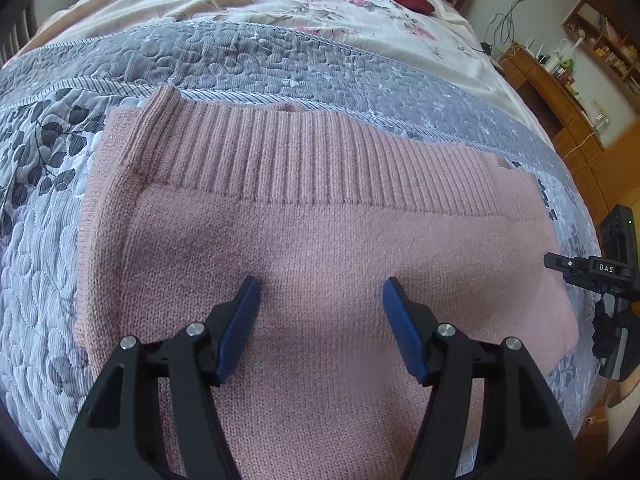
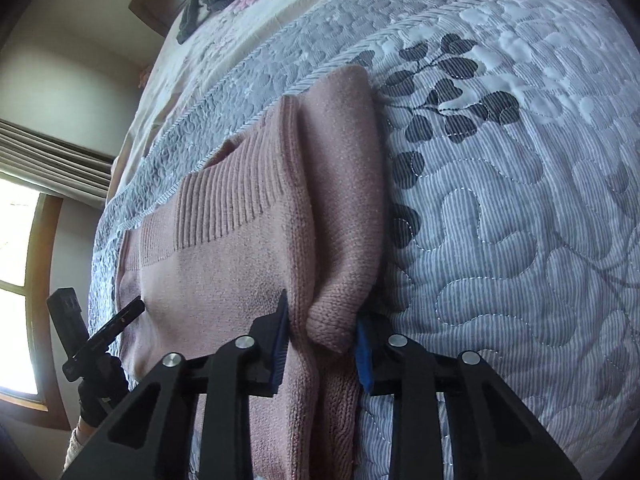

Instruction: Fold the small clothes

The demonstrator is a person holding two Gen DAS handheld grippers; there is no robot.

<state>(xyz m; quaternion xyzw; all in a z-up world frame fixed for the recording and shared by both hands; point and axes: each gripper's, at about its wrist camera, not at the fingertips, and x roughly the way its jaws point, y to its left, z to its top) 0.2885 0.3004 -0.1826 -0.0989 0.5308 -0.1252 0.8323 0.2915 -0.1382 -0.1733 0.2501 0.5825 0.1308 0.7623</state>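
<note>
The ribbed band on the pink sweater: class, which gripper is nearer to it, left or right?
Left. The left gripper hovers open over the sweater's middle, just below the ribbed band. The right gripper grips a fold at the sweater's side edge, farther from the band.

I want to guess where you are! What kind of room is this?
Most likely a bedroom. A pink sweater lies on a bed with a quilted bedspread, and wooden shelves stand along the wall.
</note>
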